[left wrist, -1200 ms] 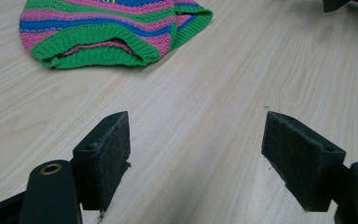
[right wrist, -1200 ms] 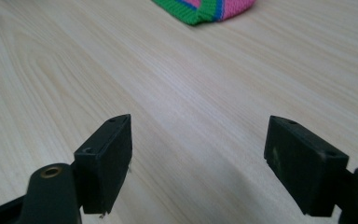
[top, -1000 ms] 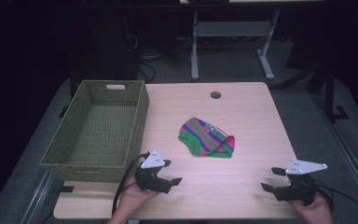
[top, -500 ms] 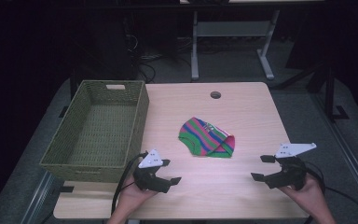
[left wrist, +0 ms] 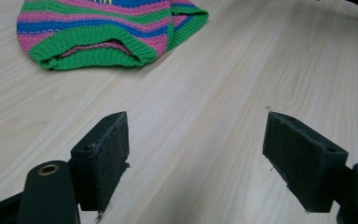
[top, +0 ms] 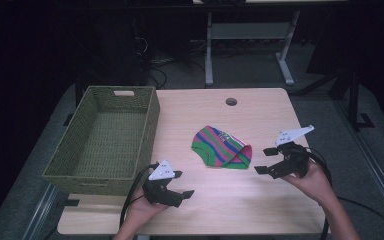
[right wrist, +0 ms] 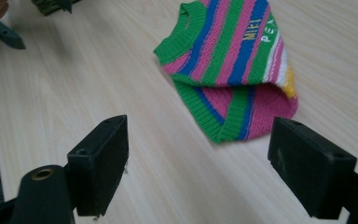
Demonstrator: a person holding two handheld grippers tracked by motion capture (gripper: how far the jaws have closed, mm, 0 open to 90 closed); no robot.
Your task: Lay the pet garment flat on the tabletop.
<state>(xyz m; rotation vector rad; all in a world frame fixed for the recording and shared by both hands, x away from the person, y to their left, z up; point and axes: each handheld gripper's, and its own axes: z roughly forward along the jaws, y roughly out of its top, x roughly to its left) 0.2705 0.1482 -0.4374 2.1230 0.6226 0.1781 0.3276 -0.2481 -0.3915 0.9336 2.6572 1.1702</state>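
A small striped knitted sweater [top: 222, 147] in green, pink and blue lies folded near the middle of the wooden table [top: 220, 200]. My right gripper [top: 264, 160] hovers just right of it, open, its jaws pointing at the sweater [right wrist: 233, 74]. My left gripper [top: 182, 184] rests near the front edge, open with nothing between its jaws, and the sweater [left wrist: 107, 28] lies ahead of it.
A green woven basket [top: 105, 137] stands empty on the table's left side. A round cable hole [top: 231, 101] sits near the far edge. Desk legs and cables stand on the dark floor behind the table.
My right gripper has moved left and forward from the table's front right corner toward the sweater. The left gripper has stayed where it was.
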